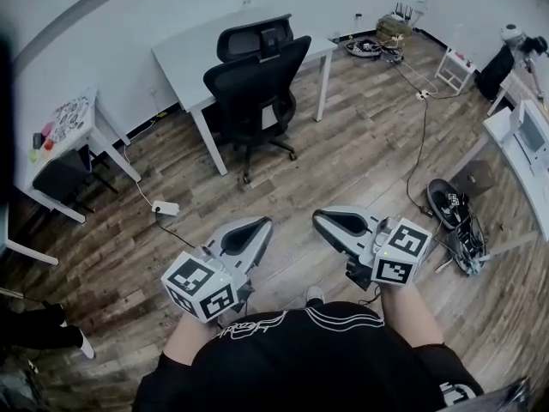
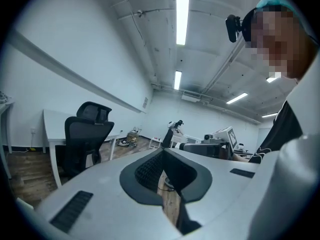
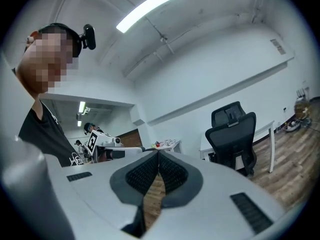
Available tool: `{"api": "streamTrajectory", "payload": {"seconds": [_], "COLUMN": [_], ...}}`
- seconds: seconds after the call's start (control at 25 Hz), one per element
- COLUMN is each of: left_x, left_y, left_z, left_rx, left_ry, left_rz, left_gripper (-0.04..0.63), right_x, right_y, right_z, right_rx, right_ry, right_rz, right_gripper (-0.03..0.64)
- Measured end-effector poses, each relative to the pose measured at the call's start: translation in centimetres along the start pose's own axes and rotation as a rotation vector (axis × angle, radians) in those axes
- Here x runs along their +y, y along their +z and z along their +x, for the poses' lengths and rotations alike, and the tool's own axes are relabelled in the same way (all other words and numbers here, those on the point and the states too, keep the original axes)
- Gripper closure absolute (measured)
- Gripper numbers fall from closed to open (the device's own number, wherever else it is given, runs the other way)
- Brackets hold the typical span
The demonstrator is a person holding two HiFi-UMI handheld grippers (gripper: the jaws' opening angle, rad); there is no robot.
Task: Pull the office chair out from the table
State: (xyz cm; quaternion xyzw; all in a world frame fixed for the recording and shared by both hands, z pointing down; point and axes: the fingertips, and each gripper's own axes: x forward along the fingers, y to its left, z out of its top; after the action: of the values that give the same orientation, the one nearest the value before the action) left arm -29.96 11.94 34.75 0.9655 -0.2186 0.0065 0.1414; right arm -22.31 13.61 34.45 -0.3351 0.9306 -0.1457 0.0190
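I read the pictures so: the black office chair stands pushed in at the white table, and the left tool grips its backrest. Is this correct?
Not fully. The left tool grips nothing: its jaws are closed and empty, well short of the office chair, as the head view shows. The chair does stand pushed in at the white table.

Office-lab room — white desks (image 1: 193,54), office chair (image 1: 253,88), floor cables (image 1: 416,157)
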Motion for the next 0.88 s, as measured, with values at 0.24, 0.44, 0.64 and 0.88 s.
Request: {"api": "streamTrajectory", "payload": {"seconds": [0.24,0.44,0.64,0.88], "left_x": [0.0,-0.2,-1.0,-0.8], "left_y": [-0.9,-0.4,0.9,2.0], "left_z": [5.8,11.8,15.9,18.2], "left_rx": [0.027,0.023,0.002,-0.011], "left_ry": [-0.028,-0.045,-0.044,-0.020], "left_rz": [-0.015,-0.001,0.020,0.041], "left_gripper": [0.589,0.588,0.588,0.588], "right_x": [-4.6,-9.7,-13.6,-16.2], "right_y": [-0.1,0.7,2.4,4.6], "right_z": [-2.4,-5.7,-8.6,-9.8], "right_rx": [-0.007,-0.005,-0.012,-0.026], "right_ry": [-0.018,-0.077,-0.104,-0.092], "right_rz": [-0.013,-0.077,-0.086,-0.111], "right_gripper": [0.581,0.581,0.581,0.580]}}
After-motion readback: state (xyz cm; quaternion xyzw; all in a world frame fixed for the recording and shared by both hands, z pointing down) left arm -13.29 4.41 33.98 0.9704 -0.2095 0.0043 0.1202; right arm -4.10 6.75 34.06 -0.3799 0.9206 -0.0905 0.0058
